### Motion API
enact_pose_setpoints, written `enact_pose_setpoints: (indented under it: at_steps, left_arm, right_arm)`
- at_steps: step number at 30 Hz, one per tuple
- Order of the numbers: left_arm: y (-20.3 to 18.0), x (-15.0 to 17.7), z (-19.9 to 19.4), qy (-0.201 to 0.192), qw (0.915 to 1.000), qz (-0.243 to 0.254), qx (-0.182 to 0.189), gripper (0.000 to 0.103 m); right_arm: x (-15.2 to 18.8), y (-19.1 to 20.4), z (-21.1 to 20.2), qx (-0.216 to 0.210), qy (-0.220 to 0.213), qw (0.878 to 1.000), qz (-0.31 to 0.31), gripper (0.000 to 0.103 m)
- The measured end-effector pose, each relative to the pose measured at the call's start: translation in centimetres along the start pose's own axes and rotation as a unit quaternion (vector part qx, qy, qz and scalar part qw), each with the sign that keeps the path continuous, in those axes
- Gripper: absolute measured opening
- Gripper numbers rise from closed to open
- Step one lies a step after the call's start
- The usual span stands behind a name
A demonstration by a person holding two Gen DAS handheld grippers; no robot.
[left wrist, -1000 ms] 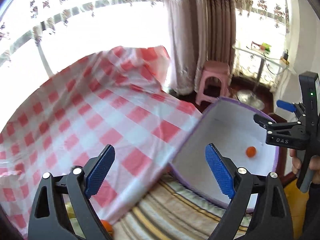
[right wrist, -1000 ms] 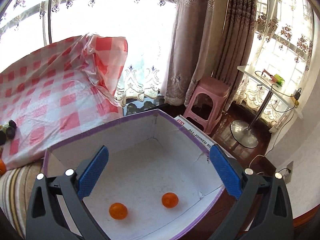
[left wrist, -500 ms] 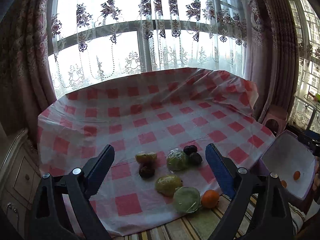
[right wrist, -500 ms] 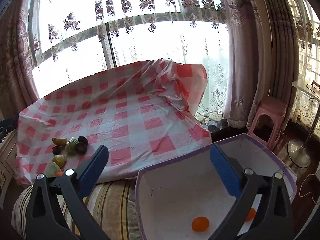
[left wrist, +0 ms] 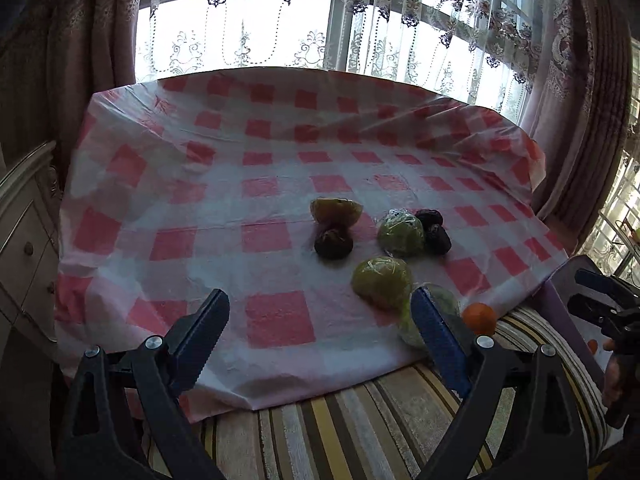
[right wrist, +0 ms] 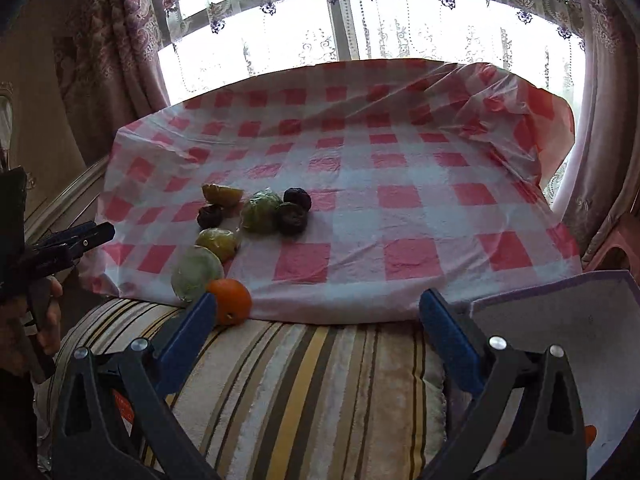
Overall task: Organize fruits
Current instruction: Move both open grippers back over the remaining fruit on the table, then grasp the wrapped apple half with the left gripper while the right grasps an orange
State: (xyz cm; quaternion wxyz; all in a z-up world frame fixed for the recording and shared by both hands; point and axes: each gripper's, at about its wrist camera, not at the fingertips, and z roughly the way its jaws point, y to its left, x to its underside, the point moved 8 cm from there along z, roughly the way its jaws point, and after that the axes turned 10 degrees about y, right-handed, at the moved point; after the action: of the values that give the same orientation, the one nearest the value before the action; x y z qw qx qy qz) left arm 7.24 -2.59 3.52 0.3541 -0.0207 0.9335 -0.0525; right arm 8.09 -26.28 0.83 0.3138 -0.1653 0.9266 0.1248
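Several fruits lie on a red-and-white checked cloth (left wrist: 280, 200): an orange (right wrist: 230, 300) at the cloth's front edge, wrapped green fruits (right wrist: 262, 212), a yellowish one (right wrist: 218, 242) and dark ones (right wrist: 292, 218). The orange also shows in the left wrist view (left wrist: 479, 317). A white box with a purple rim (right wrist: 560, 320) stands at the right, with an orange fruit (right wrist: 590, 434) inside. My left gripper (left wrist: 320, 336) is open and empty, short of the fruits. My right gripper (right wrist: 318, 334) is open and empty, its left finger just in front of the orange.
A striped cushion (right wrist: 320, 380) lies in front of the cloth. Curtains and a window stand behind. A white cabinet (left wrist: 24, 240) is at the left. The left gripper's body shows at the left of the right wrist view (right wrist: 60, 244).
Both grippers have swung left, away from the box and toward the fruits on the cloth. Both stay open and empty.
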Motion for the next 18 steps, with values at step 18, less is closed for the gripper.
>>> enact_pose_setpoints:
  at_steps: [18]
  left_arm:
    - [-3.1,2.3,3.8,0.071,0.9936,0.016,0.086,0.071]
  right_arm:
    - [-0.7,6.7,7.5,-0.016,0.092,0.989,-0.117,0.099]
